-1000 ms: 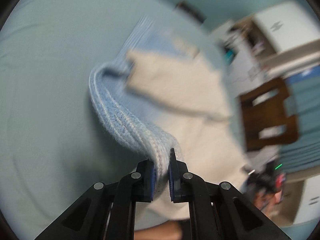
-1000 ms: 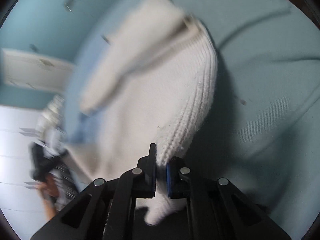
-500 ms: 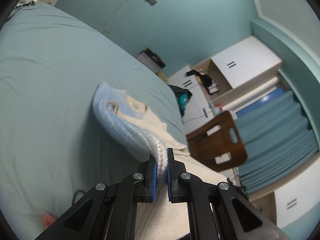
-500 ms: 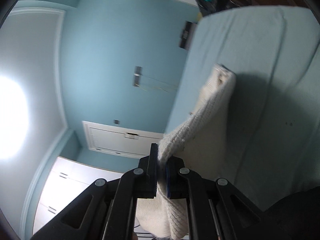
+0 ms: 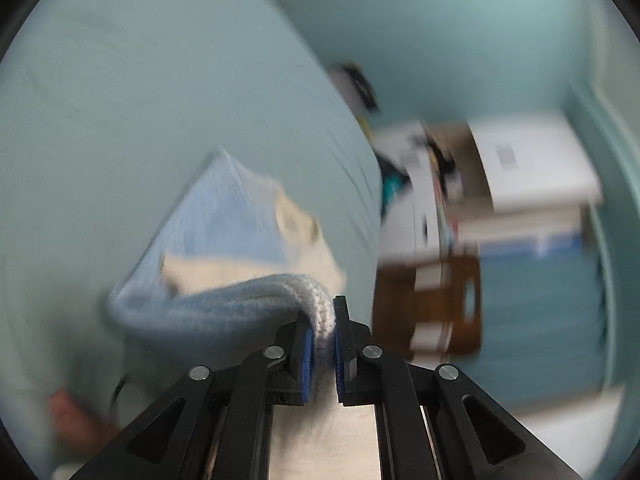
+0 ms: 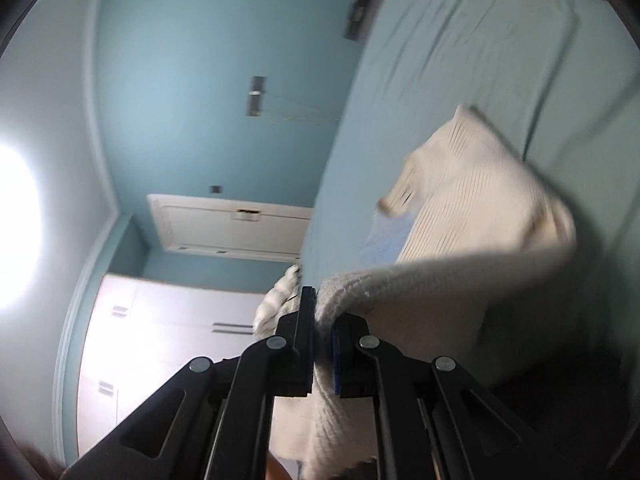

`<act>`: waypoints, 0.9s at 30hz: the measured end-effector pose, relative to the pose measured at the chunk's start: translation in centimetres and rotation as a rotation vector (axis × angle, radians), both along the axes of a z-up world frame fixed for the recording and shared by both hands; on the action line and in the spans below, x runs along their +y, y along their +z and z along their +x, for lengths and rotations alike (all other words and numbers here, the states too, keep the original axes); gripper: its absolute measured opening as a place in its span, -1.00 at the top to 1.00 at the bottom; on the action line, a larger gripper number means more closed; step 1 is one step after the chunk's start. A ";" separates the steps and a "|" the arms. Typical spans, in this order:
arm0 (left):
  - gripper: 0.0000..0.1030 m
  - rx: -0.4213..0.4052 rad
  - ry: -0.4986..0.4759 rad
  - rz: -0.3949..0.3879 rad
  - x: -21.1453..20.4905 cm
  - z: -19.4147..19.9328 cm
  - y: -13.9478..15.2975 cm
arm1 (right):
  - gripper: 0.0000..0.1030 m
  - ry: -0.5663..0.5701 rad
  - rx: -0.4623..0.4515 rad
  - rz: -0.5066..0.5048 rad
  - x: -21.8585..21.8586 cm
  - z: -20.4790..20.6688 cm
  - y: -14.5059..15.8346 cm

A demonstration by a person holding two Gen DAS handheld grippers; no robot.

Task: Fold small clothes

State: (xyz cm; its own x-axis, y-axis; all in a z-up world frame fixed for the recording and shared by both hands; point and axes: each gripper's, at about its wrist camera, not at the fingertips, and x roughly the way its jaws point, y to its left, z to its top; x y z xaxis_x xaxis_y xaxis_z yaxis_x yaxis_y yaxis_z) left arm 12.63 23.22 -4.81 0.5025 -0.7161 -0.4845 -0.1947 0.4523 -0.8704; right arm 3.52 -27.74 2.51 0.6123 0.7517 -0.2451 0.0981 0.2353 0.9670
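A small knit sweater, light blue (image 5: 224,216) on one side and cream (image 6: 472,184) on the other, lies partly on the pale blue bed sheet (image 5: 120,92). My left gripper (image 5: 322,332) is shut on its blue-white ribbed edge, lifted off the bed. My right gripper (image 6: 322,332) is shut on the cream ribbed edge, also lifted; the cloth arcs from the jaws down to the bed (image 6: 500,40). The far part of the sweater rests on the sheet. Both views are blurred by motion.
A brown wooden chair (image 5: 432,304) stands beside the bed's right edge, with white cabinets (image 5: 532,160) and clutter behind. A white door (image 6: 228,220) and wardrobe (image 6: 160,320) are on the far wall. A bright lamp (image 6: 12,220) glares at left.
Both grippers have swung while still holding the sweater's edges. The held hem has moved over toward the part lying on the bed, and the cloth now bulges in an arc.
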 end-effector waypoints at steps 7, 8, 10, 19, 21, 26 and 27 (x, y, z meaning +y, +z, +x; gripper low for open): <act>-0.73 0.247 0.184 0.270 1.6 9.1 -10.4 | -0.40 -0.217 0.409 -0.224 -7.6 10.5 -8.1; -0.73 0.222 0.123 0.316 1.0 9.6 -10.8 | -0.40 -0.206 0.407 -0.314 -7.8 10.7 -8.4; -0.73 0.185 0.006 0.377 0.0 10.8 -11.5 | -0.40 -0.132 0.348 -0.408 -7.1 11.0 -8.4; -0.73 0.030 -0.407 0.557 -7.3 17.1 -13.1 | -0.40 0.214 0.238 -0.797 -0.8 19.2 -11.5; -0.73 0.039 -0.452 0.620 -8.9 18.1 -14.4 | -0.40 0.290 0.246 -0.896 1.4 21.2 -12.3; 0.07 0.057 -0.512 0.752 -10.1 18.2 -15.7 | -0.03 0.395 0.264 -1.113 5.5 22.7 -13.9; 0.33 0.039 -0.522 0.769 -9.6 17.8 -15.1 | 0.60 0.381 0.254 -1.165 5.9 22.0 -13.6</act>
